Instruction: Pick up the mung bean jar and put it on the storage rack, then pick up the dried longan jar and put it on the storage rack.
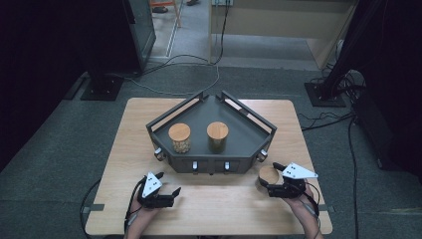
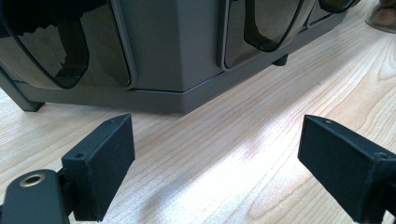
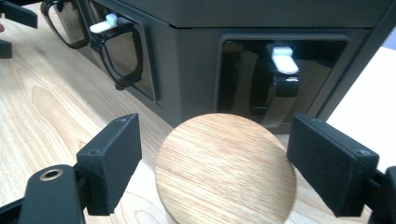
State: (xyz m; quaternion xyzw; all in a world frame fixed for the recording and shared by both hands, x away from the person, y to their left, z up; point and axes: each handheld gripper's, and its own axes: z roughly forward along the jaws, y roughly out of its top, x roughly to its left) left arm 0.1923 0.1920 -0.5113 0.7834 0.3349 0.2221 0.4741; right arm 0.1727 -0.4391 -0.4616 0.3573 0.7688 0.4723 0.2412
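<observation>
The counter [image 1: 149, 209] is a pale wood-grain slab with rounded corners, and both hand-held grippers rest low over its near edge. Ahead of them, filling the far middle of the counter, stands a dark grey rack [image 1: 249, 139]: an angular, five-sided piece with a flat top deck, thin rails along its back edges and smoky, glossy dispenser fronts with small white tabs set into its facets. In the left gripper view its matte grey corner [image 2: 159, 46] rises straight beyond the jaws, with curved tinted panels on either side.

On the deck, beyond both grippers, stand two round jars capped with flat wooden discs: the left jar [image 1: 179, 138] is clear with pale lumpy contents, the right jar [image 1: 217, 136] looks darker.

The third jar [image 3: 226, 170] stands on the counter just in front of the rack's right facet, and its round, straight-grained wooden lid lies between the jaws of the right hand-held gripper [image 1: 268, 181]. Those black, blocky, fine-textured jaws stand apart on either side of the lid, with a gap showing on each side, so they are not clamped on it. In the high view the same lid [image 1: 268, 174] sits just at the gripper's tip.

The left hand-held gripper [image 1: 171, 185] has its jaws wide apart with only bare wood grain between them; the rack's base lies near, ahead of it.
</observation>
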